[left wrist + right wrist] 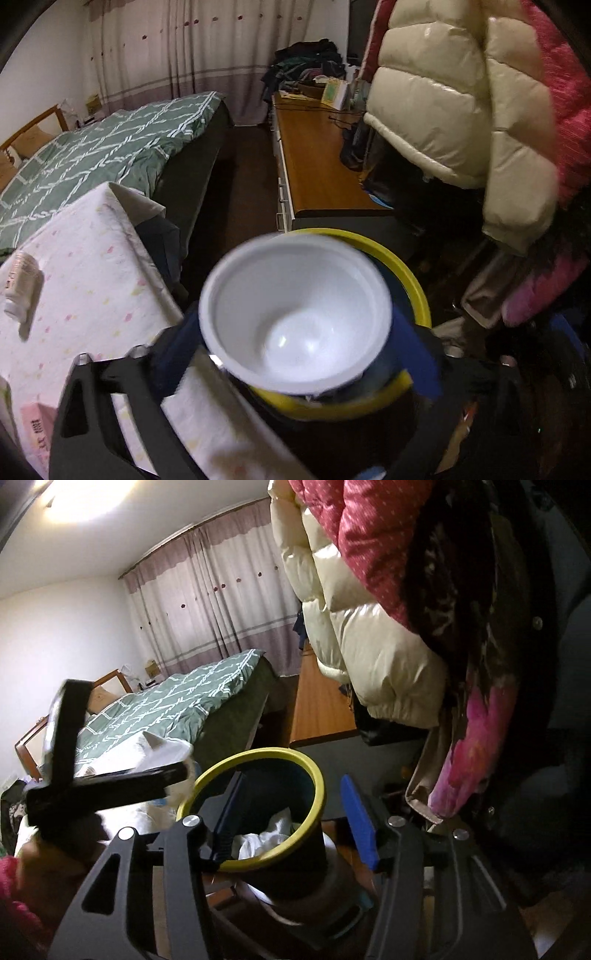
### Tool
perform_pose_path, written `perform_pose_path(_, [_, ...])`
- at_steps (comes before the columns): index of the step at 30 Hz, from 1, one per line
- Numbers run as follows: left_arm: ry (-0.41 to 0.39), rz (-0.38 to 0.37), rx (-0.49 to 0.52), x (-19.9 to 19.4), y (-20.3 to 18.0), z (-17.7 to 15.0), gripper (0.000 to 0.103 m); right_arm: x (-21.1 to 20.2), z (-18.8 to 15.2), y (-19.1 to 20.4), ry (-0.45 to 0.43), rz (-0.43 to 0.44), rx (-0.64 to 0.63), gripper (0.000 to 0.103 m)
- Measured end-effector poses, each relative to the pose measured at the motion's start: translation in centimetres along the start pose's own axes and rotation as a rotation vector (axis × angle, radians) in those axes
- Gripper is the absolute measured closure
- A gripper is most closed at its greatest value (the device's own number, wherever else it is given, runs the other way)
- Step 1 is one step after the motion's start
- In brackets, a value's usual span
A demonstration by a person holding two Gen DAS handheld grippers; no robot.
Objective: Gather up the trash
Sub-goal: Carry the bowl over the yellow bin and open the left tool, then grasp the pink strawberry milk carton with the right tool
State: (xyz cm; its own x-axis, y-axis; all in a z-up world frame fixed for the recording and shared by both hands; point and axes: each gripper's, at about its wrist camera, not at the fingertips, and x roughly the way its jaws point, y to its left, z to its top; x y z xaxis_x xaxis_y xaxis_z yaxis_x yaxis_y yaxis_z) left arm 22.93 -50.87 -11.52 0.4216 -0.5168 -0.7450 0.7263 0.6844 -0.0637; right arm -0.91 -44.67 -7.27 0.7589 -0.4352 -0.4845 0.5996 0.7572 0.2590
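My left gripper is shut on a white plastic bowl, its mouth facing the camera, held just above the yellow-rimmed dark trash bin. In the right wrist view the same bin stands between the blue fingers of my right gripper, which is open around it. White crumpled paper lies inside the bin. The left gripper's black frame shows at the left of the right wrist view.
A table with a white dotted cloth holds a white bottle lying on its side. A bed with a green quilt, a wooden desk and hanging jackets surround the bin.
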Motion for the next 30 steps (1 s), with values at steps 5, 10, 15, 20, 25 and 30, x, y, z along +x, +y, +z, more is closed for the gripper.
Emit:
perform_pose_path(5, [-0.002, 0.001, -0.05, -0.3, 1.2, -0.3, 0.007, 0.2, -0.2, 0.0, 0.004, 0.005, 0.001, 0.048])
perform_pose_path(10, [-0.049, -0.002, -0.074, -5.5, 3.6, -3.2, 0.007, 0.7, -0.5, 1.0, 0.027, 0.022, -0.008, 0.048])
perform_pose_path(15, [-0.104, 0.025, -0.12, -11.3, 7.6, -6.9, 0.005, 1.2, -1.2, 3.4, 0.054, 0.054, -0.047, 0.048])
perform_pose_path(20, [-0.14, 0.085, -0.191, -16.7, 13.1, -10.9, 0.005, 1.3, -2.0, 7.3, 0.072, 0.094, -0.106, 0.048])
perform_pose_path(25, [-0.205, 0.208, -0.246, -21.5, 19.1, -15.1, 0.005, 1.3, -2.9, 11.7, 0.092, 0.153, -0.159, 0.048])
perform_pose_path(30, [-0.231, 0.357, -0.328, -24.9, 26.3, -19.5, 0.005, 0.7, -4.7, 17.4, 0.119, 0.251, -0.231, 0.048])
